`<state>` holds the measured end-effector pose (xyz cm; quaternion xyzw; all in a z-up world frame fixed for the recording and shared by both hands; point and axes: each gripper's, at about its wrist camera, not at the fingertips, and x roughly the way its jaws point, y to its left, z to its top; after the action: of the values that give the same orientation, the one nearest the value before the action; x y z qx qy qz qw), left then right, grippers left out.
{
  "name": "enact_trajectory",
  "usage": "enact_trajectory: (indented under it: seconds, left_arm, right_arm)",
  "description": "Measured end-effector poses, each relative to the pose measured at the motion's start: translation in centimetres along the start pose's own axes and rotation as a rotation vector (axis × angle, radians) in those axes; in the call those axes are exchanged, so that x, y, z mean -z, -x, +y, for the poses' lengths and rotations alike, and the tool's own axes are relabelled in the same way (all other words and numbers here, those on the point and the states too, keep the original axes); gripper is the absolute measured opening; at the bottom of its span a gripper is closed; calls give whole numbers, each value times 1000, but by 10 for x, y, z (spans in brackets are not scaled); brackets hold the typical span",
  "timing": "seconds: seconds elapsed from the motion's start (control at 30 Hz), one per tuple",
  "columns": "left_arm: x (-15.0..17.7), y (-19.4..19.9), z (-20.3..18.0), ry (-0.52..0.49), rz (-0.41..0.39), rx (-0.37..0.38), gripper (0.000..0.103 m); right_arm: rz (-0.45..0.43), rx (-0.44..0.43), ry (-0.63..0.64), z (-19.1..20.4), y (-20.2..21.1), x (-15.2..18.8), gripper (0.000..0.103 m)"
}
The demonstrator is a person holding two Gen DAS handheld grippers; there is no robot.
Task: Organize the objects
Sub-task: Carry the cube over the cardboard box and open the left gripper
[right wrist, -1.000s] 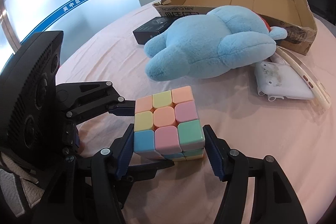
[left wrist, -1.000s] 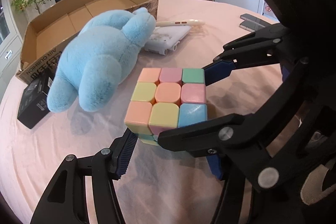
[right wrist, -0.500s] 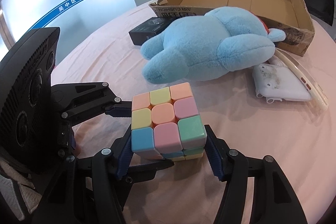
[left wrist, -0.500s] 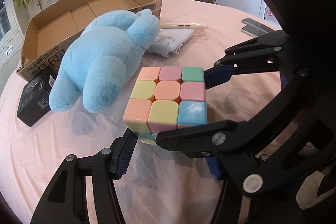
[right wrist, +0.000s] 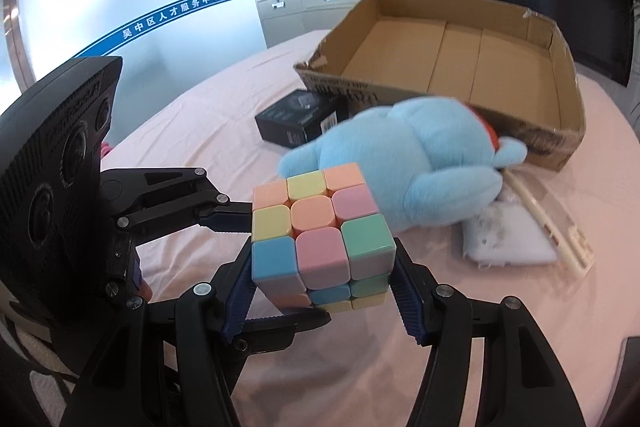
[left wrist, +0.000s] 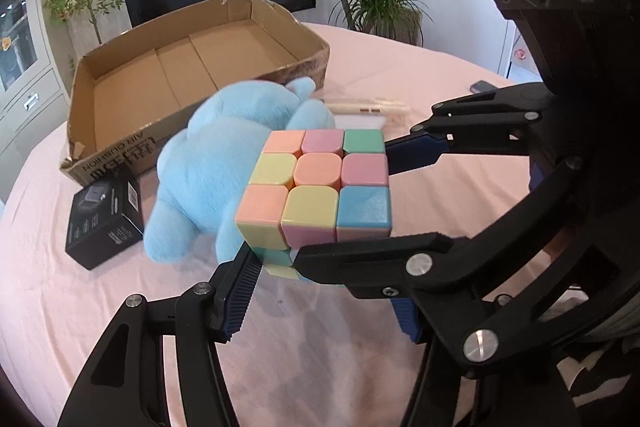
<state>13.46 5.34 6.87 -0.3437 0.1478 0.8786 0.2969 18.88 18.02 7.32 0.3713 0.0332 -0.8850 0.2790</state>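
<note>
In the left wrist view, we see our left gripper [left wrist: 320, 291] pinching the pastel puzzle cube [left wrist: 318, 193] above the pink tabletop [left wrist: 100, 307], with the right gripper [left wrist: 394, 195] clamped across its other sides. Beyond the cube lie a blue plush toy [left wrist: 212, 167], a black carton [left wrist: 106, 223] and an open cardboard box [left wrist: 132, 99] toward the far edge. In the right wrist view, our right gripper [right wrist: 322, 285] presses both pads against the cube [right wrist: 320, 235], and the left gripper [right wrist: 280, 267] grips it too. A white phone case [right wrist: 510, 237] lies on the tabletop [right wrist: 480, 327] beside the plush [right wrist: 416, 163], in front of the box [right wrist: 448, 47].
</note>
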Motion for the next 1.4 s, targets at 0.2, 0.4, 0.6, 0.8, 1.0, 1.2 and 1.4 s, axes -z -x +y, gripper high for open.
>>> enact_trajectory:
  seconds: [0.2, 0.4, 0.6, 0.8, 1.0, 1.2, 1.4]
  left_arm:
    - [-22, 14, 1, -44, -70, -49, 58]
    - [-50, 19, 15, -75, -121, -58, 58]
    - [-73, 11, 32, -107, -153, -79, 58]
    - [-100, -3, 60, -102, -162, -79, 58]
    - [-129, -22, 92, -100, -164, -82, 58]
    - [-151, -55, 125, -87, -130, -63, 58]
    - [-161, -116, 162, -44, -34, -7, 57]
  right_arm:
    - [-75, 6, 28, 0, 19, -21, 60]
    - [-134, 18, 40, -9, 31, -47, 60]
    - [-165, 59, 80, -18, 28, -75, 60]
    - [-185, 70, 101, -36, 12, -111, 60]
    - [-194, 55, 110, -60, -11, -151, 60]
    - [-162, 49, 110, -84, -46, -182, 59]
    - [-73, 48, 78, -121, -107, -201, 58]
